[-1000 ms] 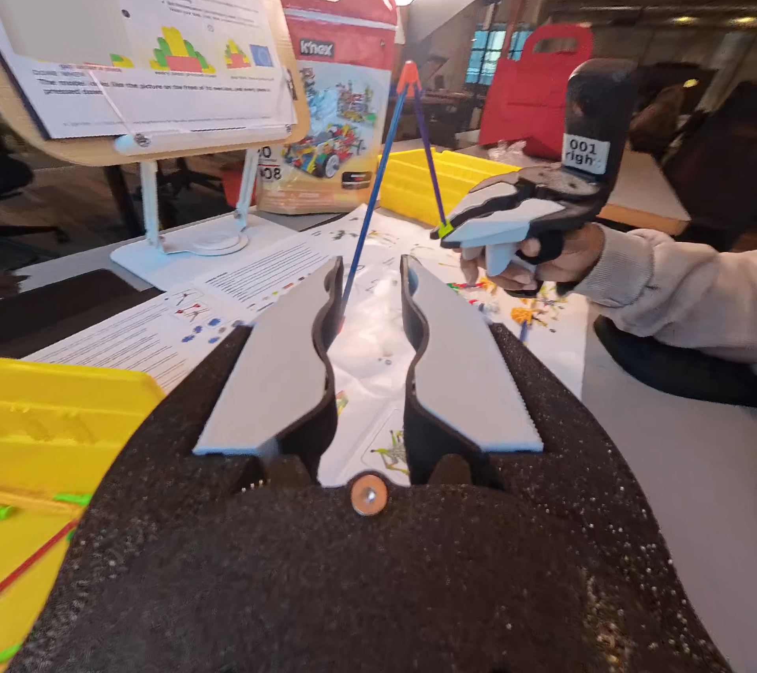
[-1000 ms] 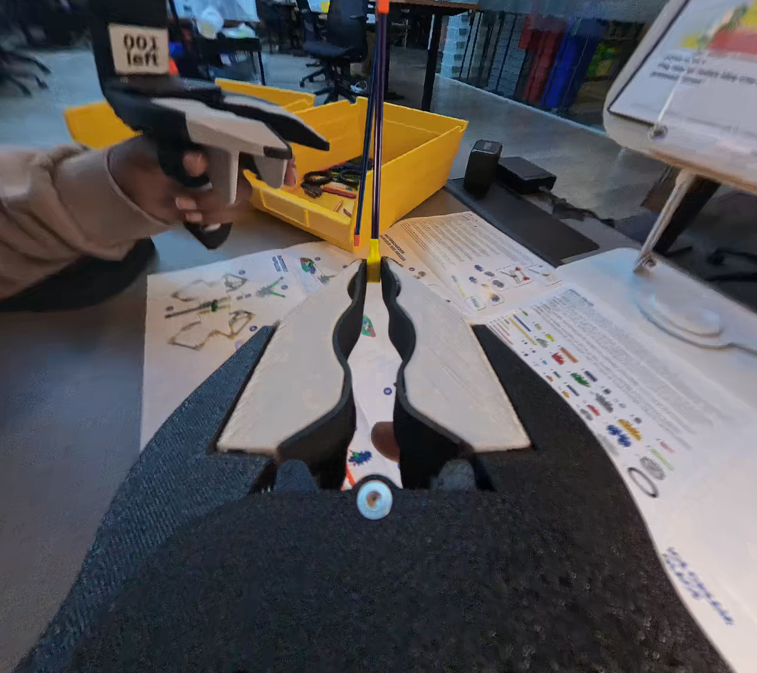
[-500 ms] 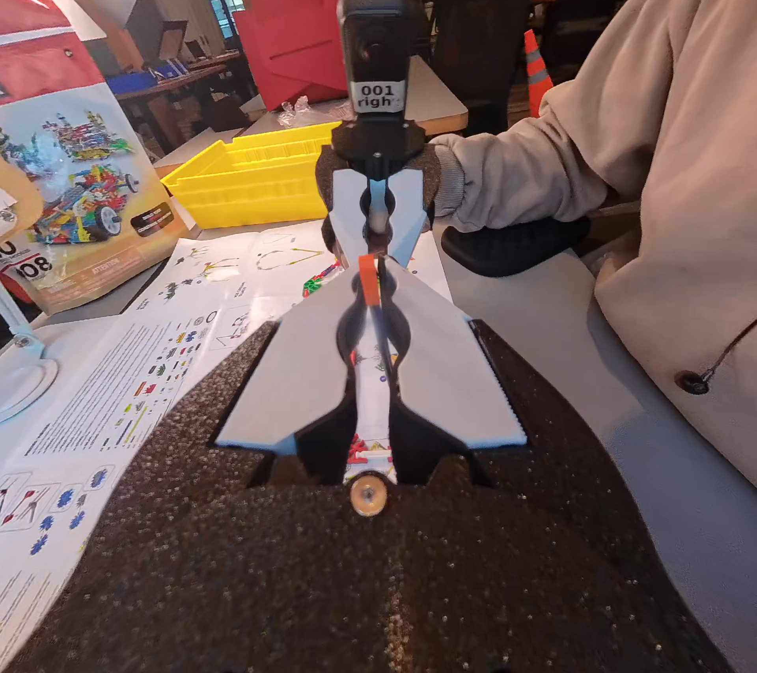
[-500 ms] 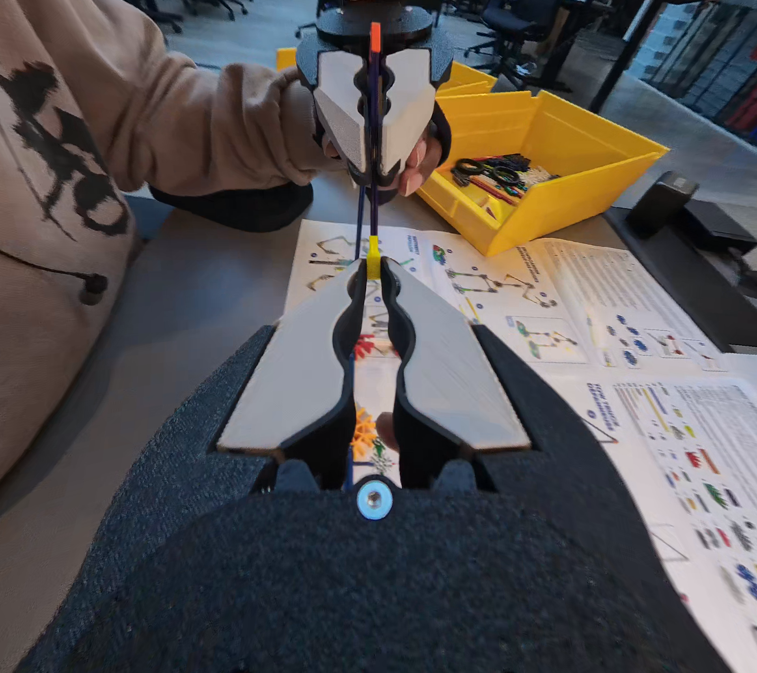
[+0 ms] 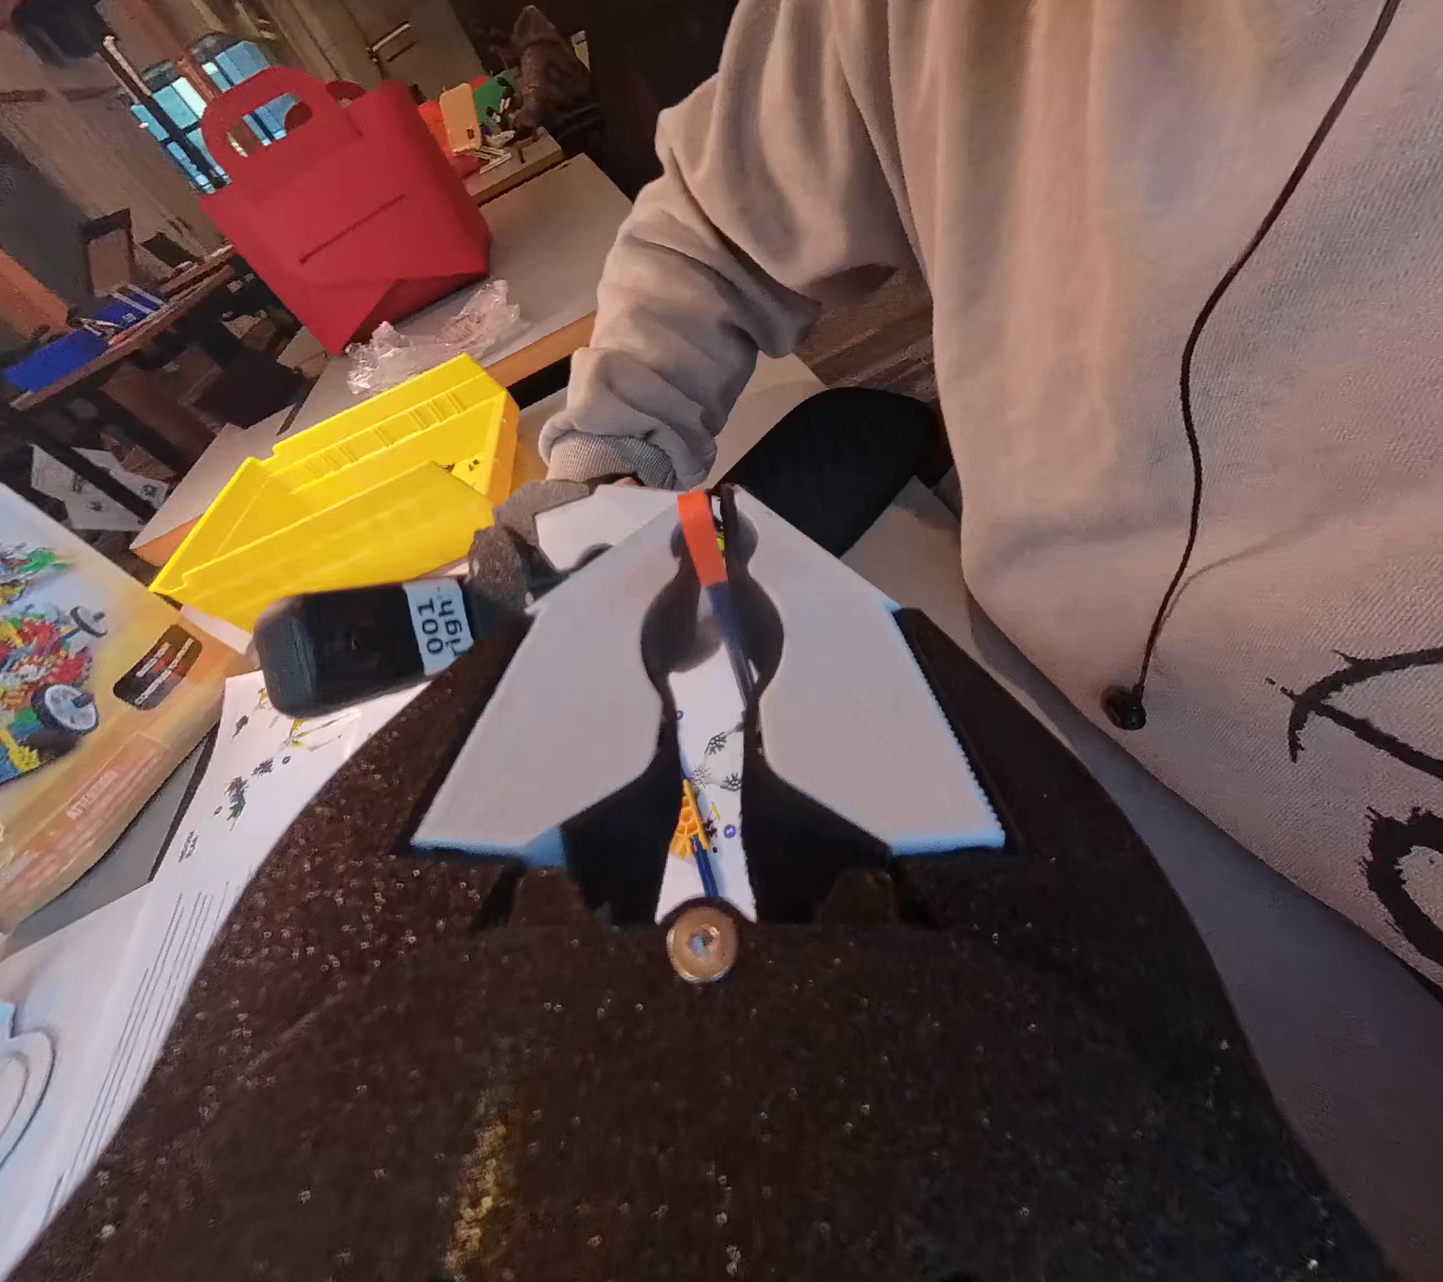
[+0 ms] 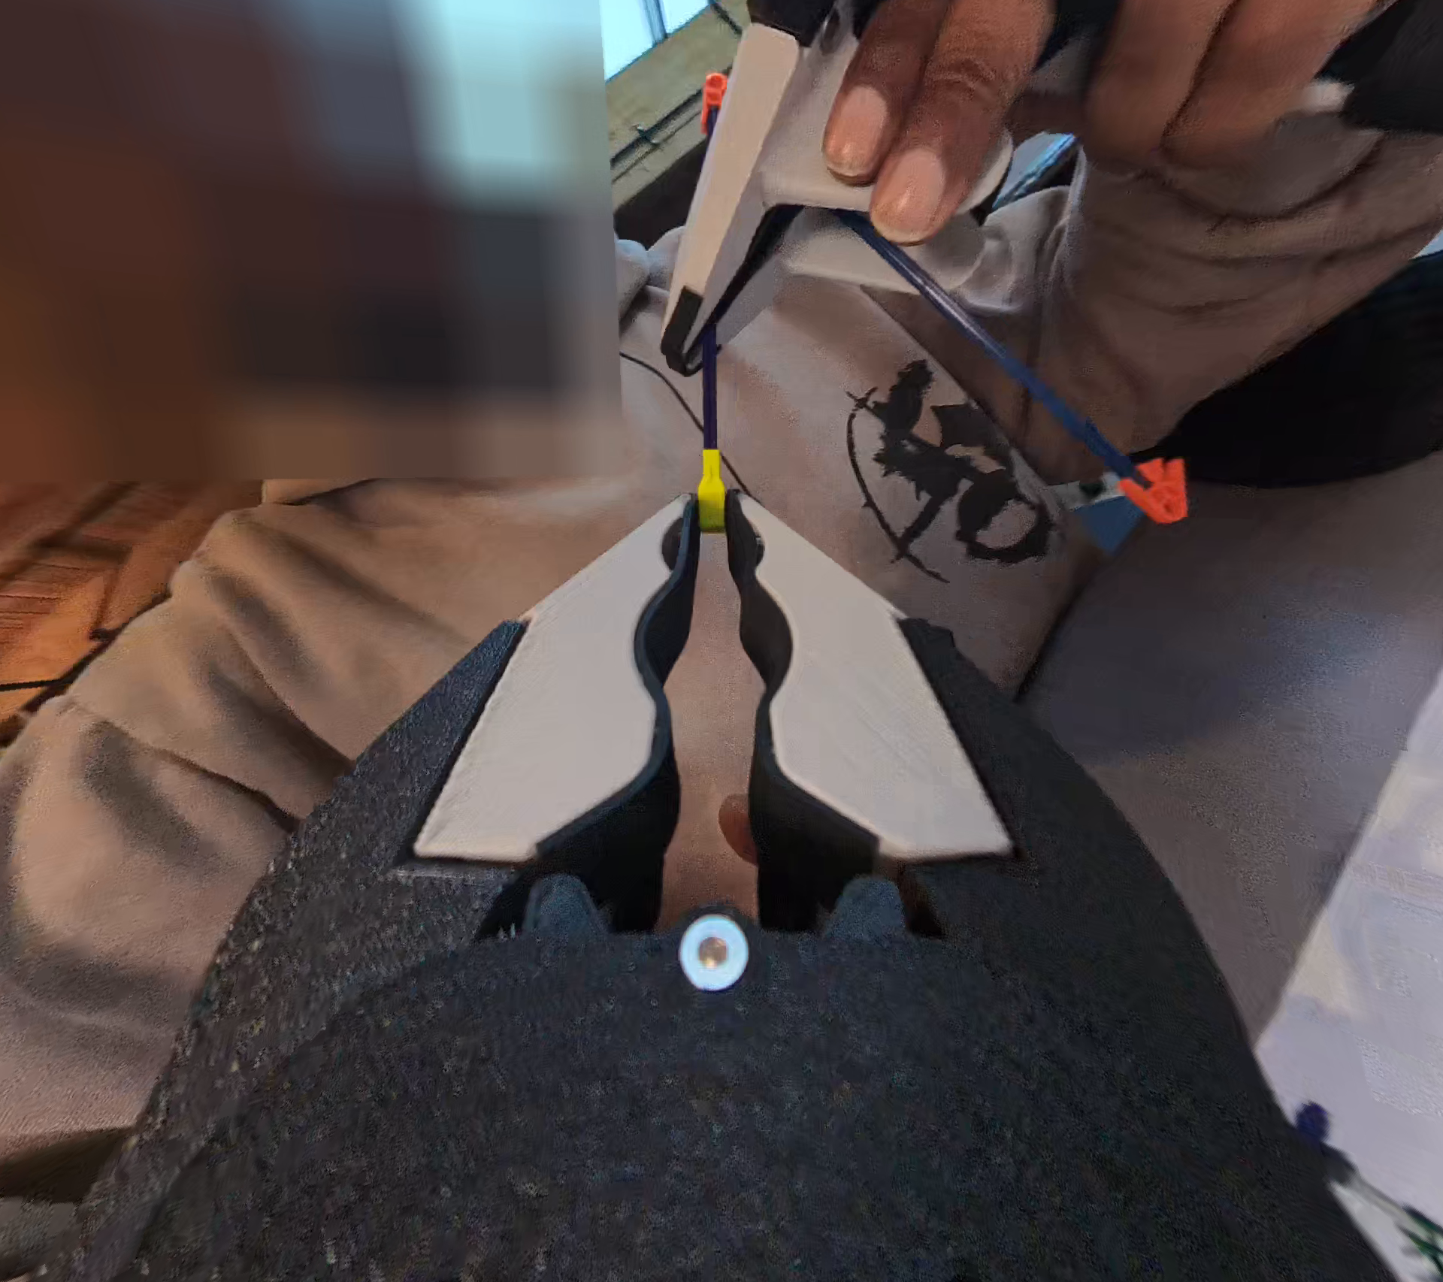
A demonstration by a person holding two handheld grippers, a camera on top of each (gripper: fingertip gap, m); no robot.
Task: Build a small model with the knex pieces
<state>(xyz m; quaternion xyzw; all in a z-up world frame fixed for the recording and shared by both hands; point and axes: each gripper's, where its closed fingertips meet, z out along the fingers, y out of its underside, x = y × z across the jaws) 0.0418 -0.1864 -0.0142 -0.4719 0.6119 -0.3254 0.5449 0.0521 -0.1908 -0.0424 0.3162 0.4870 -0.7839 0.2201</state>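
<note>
1. Writing: the right gripper (image 5: 625,542) carries a white printed label (image 5: 439,628) on its black camera housing, seen sideways in the left wrist view. A toy-set box (image 5: 70,698) with a printed picture stands at far left; an instruction sheet (image 5: 156,932) with small print and diagrams lies on the tabletop (image 5: 1171,893). The person's beige sweatshirt (image 6: 898,464) bears a black brush-style graphic. None of the wording is transcribed here.
2. Left gripper (image 5: 707,542): jaws narrow, closed on a dark blue rod (image 5: 738,651). An orange connector (image 5: 700,538) sits at the fingertips.
3. Right gripper, own view (image 6: 710,503): jaws nearly together, pinching a yellow connector (image 6: 710,487) at the very tips. A blue rod runs up from it into the left gripper (image 6: 695,339).
4. In the right wrist view a second blue rod (image 6: 992,347) slants down and right from the left gripper to another orange connector (image 6: 1156,491) and a blue-grey piece just beside it.
5. Room: the two grippers are tip to tip, close to the person's chest. A yellow bin (image 5: 351,503) sits left beyond the right gripper; a red bag (image 5: 343,229) stands farther off on another table. Bare grey tabletop shows at right.
</note>
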